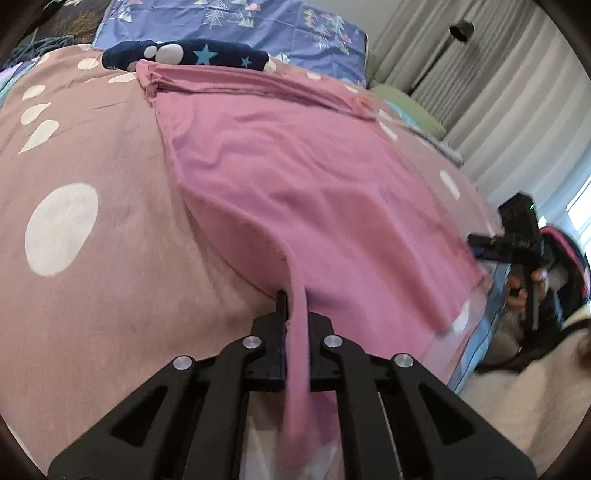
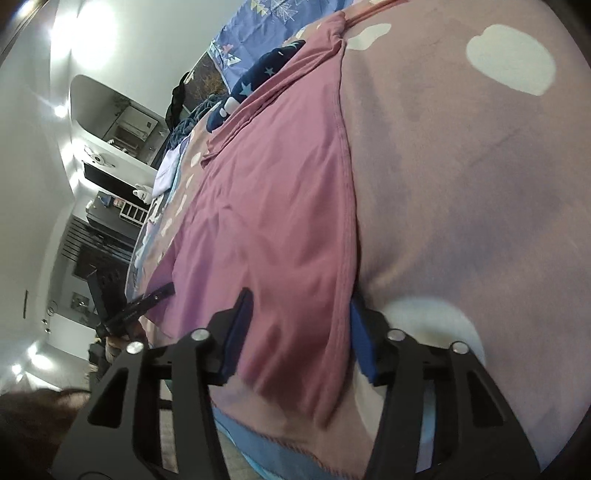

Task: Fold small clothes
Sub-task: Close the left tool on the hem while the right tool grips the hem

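Navy starred cloth [image 1: 192,55] touching pink garment's [image 1: 295,177] far edge.

a dusty-pink bedspread [image 1: 110,184] with cream spots is covering the bed. a navy star-print cloth [image 1: 192,55] is lying bunched toward the bed's far edge, and a blue tree-print pillow [image 1: 258,26] is resting just behind it. a green cushion [image 1: 410,107] is sitting at the far right corner. grey curtains [image 1: 498,92] are hanging beyond the bed's right side.
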Demonstrator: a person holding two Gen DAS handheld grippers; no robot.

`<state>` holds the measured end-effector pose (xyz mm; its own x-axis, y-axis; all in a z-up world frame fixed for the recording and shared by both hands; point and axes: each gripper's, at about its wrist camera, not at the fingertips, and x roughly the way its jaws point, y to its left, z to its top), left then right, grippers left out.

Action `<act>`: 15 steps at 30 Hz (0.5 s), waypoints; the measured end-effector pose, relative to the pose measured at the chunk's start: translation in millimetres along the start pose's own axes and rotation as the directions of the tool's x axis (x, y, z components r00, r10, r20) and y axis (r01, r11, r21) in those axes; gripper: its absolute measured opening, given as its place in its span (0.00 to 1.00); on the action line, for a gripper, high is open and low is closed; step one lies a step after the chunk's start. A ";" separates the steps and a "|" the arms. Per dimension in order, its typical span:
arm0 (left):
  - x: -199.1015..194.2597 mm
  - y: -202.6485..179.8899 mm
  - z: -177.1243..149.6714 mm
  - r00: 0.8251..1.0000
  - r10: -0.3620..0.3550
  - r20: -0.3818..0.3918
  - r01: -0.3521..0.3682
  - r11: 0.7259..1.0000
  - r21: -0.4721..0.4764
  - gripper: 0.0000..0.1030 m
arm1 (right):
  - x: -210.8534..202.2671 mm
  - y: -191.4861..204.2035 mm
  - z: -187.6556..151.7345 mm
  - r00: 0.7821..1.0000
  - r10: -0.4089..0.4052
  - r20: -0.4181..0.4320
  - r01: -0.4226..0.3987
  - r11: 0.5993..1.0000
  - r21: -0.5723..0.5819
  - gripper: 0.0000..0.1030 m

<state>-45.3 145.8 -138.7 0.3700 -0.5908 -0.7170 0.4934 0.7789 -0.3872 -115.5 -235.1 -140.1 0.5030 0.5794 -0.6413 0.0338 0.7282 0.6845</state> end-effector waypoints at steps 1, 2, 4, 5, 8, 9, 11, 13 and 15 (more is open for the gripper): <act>-5.6 -2.9 1.8 1.000 0.008 0.021 -0.008 1.000 0.005 0.04 | 0.7 -0.3 0.3 1.000 -0.004 -0.004 0.004 1.000 0.007 0.25; -11.6 -5.3 2.5 0.999 0.009 0.041 -0.009 1.000 0.007 0.04 | 0.3 -3.3 -0.1 1.000 0.011 -0.006 -0.010 0.999 0.034 0.09; -34.8 -8.4 5.6 0.995 0.005 0.103 -0.006 1.000 0.006 0.03 | -9.2 -6.8 -1.7 0.997 0.069 0.042 -0.073 0.994 0.077 0.07; -52.0 -10.0 7.5 0.990 0.008 0.142 -0.009 1.000 0.010 0.03 | -19.8 -3.4 -2.1 0.987 0.122 0.099 -0.129 0.990 0.064 0.07; -81.7 -14.1 8.1 0.979 0.008 0.205 -0.015 0.999 0.030 0.01 | -46.0 11.9 -1.3 0.958 0.198 0.206 -0.198 0.980 -0.019 0.06; -87.6 -14.3 6.7 0.977 0.025 0.209 -0.033 0.999 0.035 0.01 | -46.3 13.1 -0.8 0.961 0.194 0.198 -0.192 0.981 -0.027 0.06; -85.4 -9.7 1.6 0.980 0.051 0.193 -0.056 0.998 0.020 0.01 | -39.6 7.4 -2.1 0.975 0.163 0.152 -0.164 0.986 -0.010 0.08; -70.8 0.6 -10.2 0.987 0.051 0.150 -0.048 0.999 -0.025 0.01 | -27.6 -8.2 -6.7 0.984 0.139 0.107 -0.146 0.987 0.061 0.12; -55.8 9.9 -21.8 0.992 0.051 0.114 -0.044 0.997 -0.061 0.01 | -21.3 -22.1 -10.6 0.988 0.127 0.084 -0.137 0.983 0.121 0.12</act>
<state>-78.3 191.1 -115.1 0.4816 -0.5706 -0.6651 0.4278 0.8155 -0.3898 -136.1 -259.6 -145.2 0.5741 0.6343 -0.5177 0.0688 0.5927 0.8025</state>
